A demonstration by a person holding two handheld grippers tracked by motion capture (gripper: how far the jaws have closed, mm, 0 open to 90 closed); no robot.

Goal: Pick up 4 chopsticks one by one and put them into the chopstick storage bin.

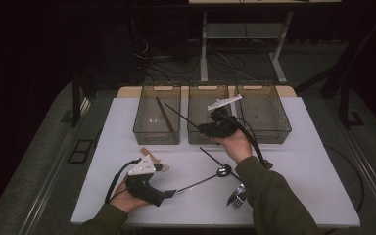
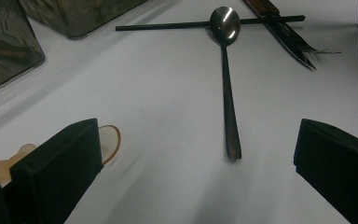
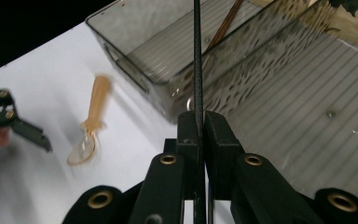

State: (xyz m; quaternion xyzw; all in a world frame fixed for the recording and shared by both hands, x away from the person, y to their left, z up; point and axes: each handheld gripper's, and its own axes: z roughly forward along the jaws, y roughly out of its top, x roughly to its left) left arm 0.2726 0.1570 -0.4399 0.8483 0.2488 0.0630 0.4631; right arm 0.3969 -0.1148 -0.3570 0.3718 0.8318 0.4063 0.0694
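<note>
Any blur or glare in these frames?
Right gripper view: the wooden-handled spoon on the white table is motion-smeared; the thin black chopstick stays sharp. Left gripper view: glare on the steel spoon's bowl. High view: dark surroundings.

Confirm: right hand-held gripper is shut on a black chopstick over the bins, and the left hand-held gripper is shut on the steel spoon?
Half wrong. The left hand-held gripper is open: in the left gripper view its jaws stand wide apart, and the steel spoon lies free on the table between them. The right hand-held gripper is indeed shut on the black chopstick over the bins.
</note>
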